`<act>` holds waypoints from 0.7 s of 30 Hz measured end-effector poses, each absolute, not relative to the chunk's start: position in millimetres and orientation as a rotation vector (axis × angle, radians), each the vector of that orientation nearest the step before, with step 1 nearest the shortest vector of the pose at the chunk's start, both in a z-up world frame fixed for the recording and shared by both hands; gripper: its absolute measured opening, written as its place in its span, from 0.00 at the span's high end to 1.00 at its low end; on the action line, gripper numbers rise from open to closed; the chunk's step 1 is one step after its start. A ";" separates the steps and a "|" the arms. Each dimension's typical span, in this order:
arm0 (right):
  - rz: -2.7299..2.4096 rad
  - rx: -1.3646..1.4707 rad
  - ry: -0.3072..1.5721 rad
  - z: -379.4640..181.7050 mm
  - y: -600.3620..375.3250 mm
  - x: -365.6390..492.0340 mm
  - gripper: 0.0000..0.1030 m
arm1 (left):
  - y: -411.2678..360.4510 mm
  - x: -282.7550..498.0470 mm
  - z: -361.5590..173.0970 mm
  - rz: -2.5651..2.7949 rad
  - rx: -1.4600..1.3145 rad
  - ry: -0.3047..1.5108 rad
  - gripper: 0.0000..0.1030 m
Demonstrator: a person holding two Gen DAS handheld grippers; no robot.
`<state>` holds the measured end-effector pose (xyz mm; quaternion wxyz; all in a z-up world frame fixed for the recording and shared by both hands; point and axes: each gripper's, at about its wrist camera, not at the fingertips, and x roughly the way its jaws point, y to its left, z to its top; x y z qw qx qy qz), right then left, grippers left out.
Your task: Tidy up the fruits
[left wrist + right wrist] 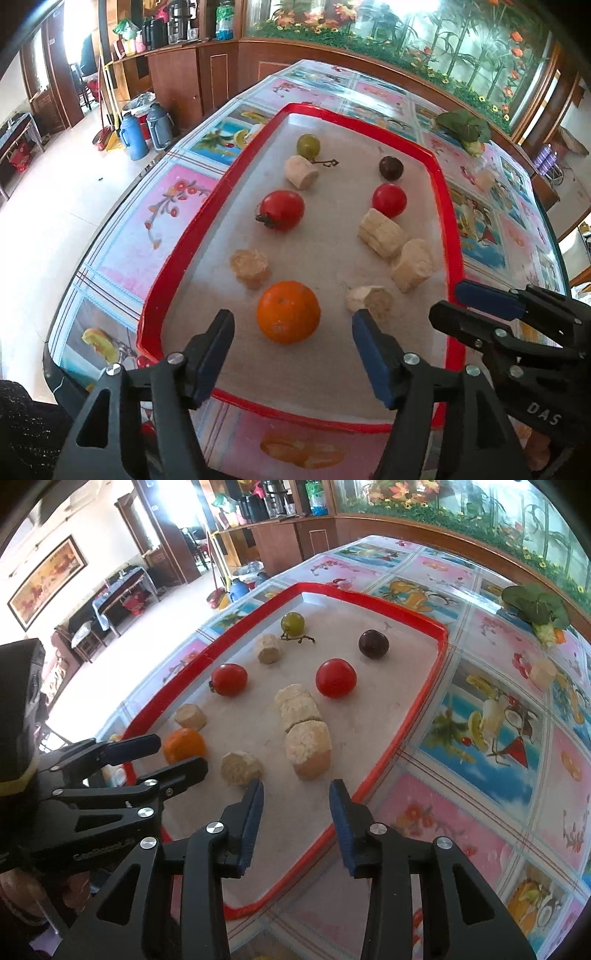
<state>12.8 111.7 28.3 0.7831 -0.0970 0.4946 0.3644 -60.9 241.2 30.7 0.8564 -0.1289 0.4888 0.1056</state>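
L gripper (pixel 291 354) is hanging over the near edge of the red tray (pixel 155 284), jaws apart w/ nothing between the pads. The orange (pixel 288 312) is sitting on the tray floor just ahead of the fingertips, roughly centred on the gap and slightly toward the L finger, not touching either pad. It's round, so no long axis to line up w/.

R gripper (pixel 295 812) is hovering near the tray's near-right corner, jaws parted a little and empty. A banana chunk (pixel 308 747) is standing just ahead of it, w/ a row of chunks (pixel 295 705) running away toward the far edge; another chunk (pixel 242 768) is lying off its L fingertip.

Judging by position, L is nearer the orange and R is nearer the banana pieces. More chunks, 2 tomatoes and 2 grapes are lying farther up the tray.
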 end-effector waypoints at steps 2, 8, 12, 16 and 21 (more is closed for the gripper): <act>0.792 -0.192 1.063 32.5 105.2 9.5 0.65 | 235.9 -61.4 33.8 0.224 -0.256 1.017 0.31; 0.768 -0.165 1.077 35.7 86.7 2.9 0.65 | 220.7 -64.0 40.3 0.244 -0.253 1.002 0.23; 0.727 -0.165 1.121 32.7 72.6 -0.9 0.65 | 208.9 -70.0 43.0 0.248 -0.273 1.002 0.22; 0.685 -0.195 1.167 30.6 65.0 -7.2 0.65 | 198.0 -79.9 44.1 0.253 -0.286 1.018 0.22; 0.654 -0.232 1.184 31.4 57.3 -16.8 0.65 | 185.1 -93.0 46.0 0.261 -0.282 1.048 0.20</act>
